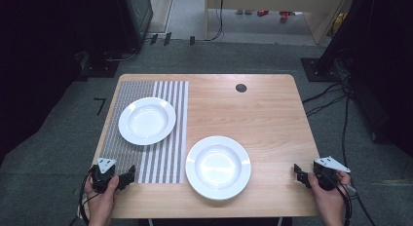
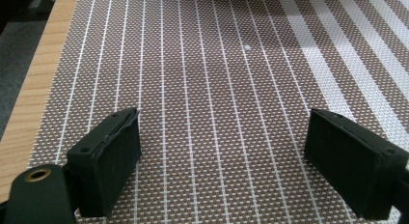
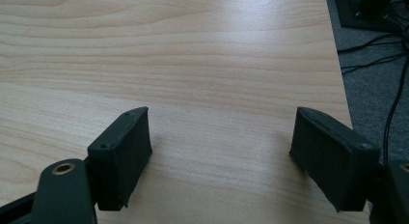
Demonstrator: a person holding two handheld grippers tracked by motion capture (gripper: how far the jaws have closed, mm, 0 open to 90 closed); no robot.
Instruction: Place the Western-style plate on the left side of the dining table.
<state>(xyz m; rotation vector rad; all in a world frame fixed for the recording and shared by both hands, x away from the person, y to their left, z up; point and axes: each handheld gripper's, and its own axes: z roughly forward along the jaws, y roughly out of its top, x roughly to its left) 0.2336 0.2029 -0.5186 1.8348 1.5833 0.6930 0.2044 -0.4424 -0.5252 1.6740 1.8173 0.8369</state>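
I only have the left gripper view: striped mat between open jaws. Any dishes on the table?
Observer: Yes, two. A far white plate sits on the placemat, ahead of the left gripper.
Operator: And the second one?
Observer: The near white plate lies mostly on bare table, its left rim at the placemat's edge.
Operator: Right gripper status?
Observer: The right gripper is open over bare wood near the table's right edge, holding nothing.

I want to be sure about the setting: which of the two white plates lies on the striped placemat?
The farther white plate, at the left, lies on the striped placemat. The nearer white plate rests on bare wood.
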